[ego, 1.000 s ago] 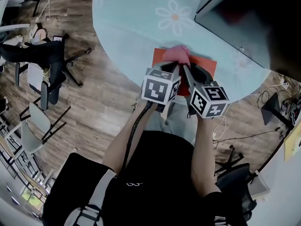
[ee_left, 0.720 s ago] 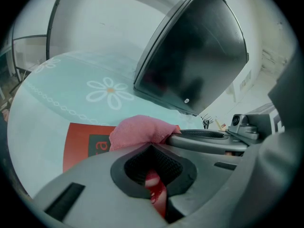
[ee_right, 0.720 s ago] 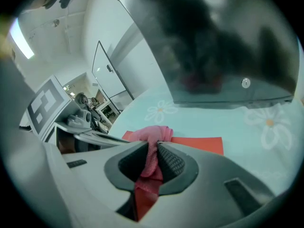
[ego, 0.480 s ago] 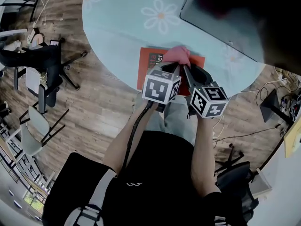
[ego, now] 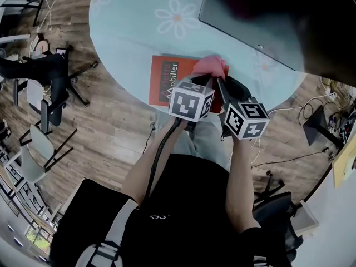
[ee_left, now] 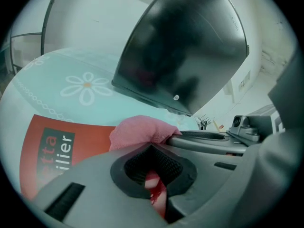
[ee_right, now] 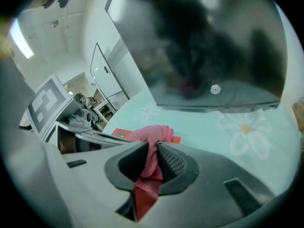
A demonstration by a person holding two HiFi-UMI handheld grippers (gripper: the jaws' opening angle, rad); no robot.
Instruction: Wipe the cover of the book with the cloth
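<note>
A red book [ego: 167, 83] with white lettering lies flat on the pale blue round table [ego: 128, 32], near its front edge. A pink cloth [ego: 210, 65] rests bunched on the book's right end. Both grippers hold it side by side from the near side. My left gripper [ego: 204, 80] is shut on the cloth [ee_left: 141, 130], with the book [ee_left: 47, 146] stretching to its left. My right gripper [ego: 221, 82] is also shut on the cloth [ee_right: 153, 136], and a strip hangs between its jaws. Only a sliver of the book [ee_right: 118, 132] shows there.
A large black screen [ego: 261, 21] leans just beyond the book at the back right, also in the left gripper view [ee_left: 185, 46]. White daisy prints [ego: 177, 16] mark the tablecloth. Chairs [ego: 47, 88] stand on the wooden floor to the left, with cables at the right.
Both grippers have slid the cloth rightward over the cover, from about its middle to its right end. More of the book's left part and lettering now shows.
</note>
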